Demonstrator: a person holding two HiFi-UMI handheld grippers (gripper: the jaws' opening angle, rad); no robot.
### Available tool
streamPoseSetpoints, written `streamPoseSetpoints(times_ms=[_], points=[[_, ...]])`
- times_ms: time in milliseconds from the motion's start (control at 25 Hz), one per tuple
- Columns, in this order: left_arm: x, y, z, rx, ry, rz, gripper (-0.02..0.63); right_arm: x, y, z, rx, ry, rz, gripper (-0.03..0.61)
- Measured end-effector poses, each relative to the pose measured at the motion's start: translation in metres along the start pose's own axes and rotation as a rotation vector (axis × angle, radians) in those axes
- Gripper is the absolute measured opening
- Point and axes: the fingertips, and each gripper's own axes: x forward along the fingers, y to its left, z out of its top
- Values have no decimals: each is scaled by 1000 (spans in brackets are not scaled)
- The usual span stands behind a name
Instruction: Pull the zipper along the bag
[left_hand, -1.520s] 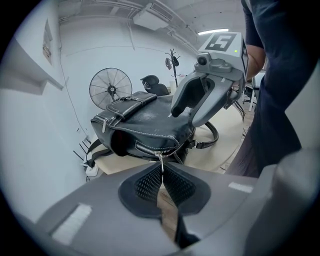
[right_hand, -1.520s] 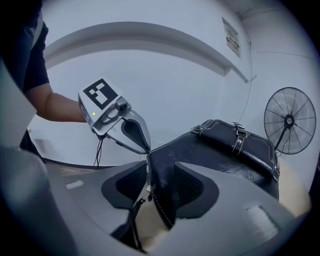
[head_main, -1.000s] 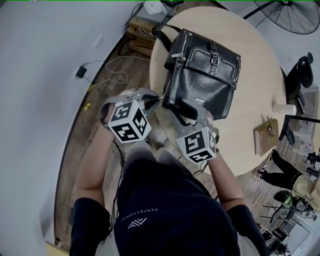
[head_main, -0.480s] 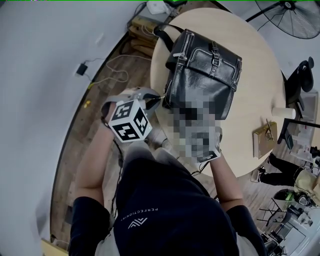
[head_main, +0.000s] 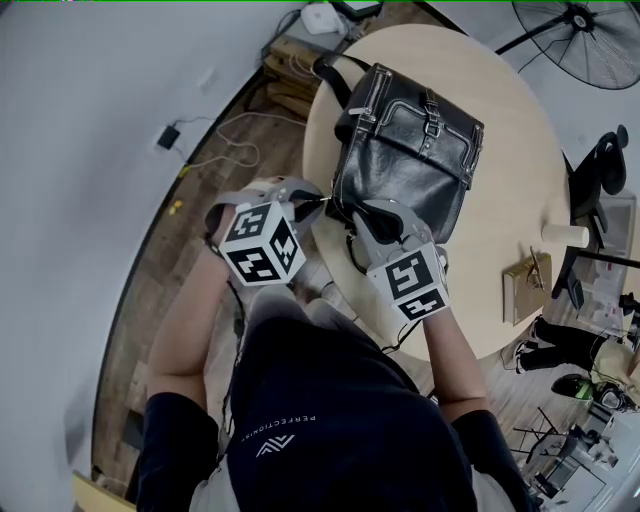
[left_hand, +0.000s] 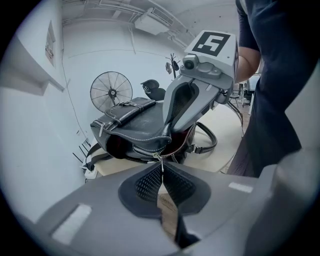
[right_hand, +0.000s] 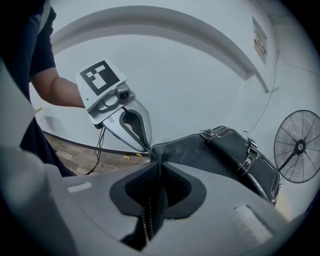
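A black leather bag (head_main: 405, 150) lies on the round table (head_main: 510, 110), its zippered mouth toward me and partly open, with metal teeth (left_hand: 147, 149) showing. My left gripper (head_main: 320, 199) is at the bag's near left corner, shut on the small metal zipper pull (left_hand: 160, 160). My right gripper (head_main: 362, 213) is at the bag's near edge just right of it. Its jaws have just been closing, and in the right gripper view they (right_hand: 159, 169) pinch the bag's leather rim and zipper tape (right_hand: 148, 220). The two grippers sit close together.
A paper cup (head_main: 566, 235) and a brown notebook (head_main: 527, 288) sit at the table's right edge. A standing fan (head_main: 580, 35) and a dark chair (head_main: 600, 160) are behind the table. Cables and a charger (head_main: 168, 137) lie on the wooden floor to the left.
The right gripper's jaws, open at the bag's near edge before, now clamp that edge. The left gripper and the bag have kept still.
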Motion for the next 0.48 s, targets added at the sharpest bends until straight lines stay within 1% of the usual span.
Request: streamPoseSetpoints(times_ms=[240, 480], points=[[2, -11, 3, 6, -2, -25, 25, 2, -1, -1, 37, 0, 21, 36], [1, -15, 5, 17, 13, -10, 25, 2, -1, -1, 49, -3, 45, 44]])
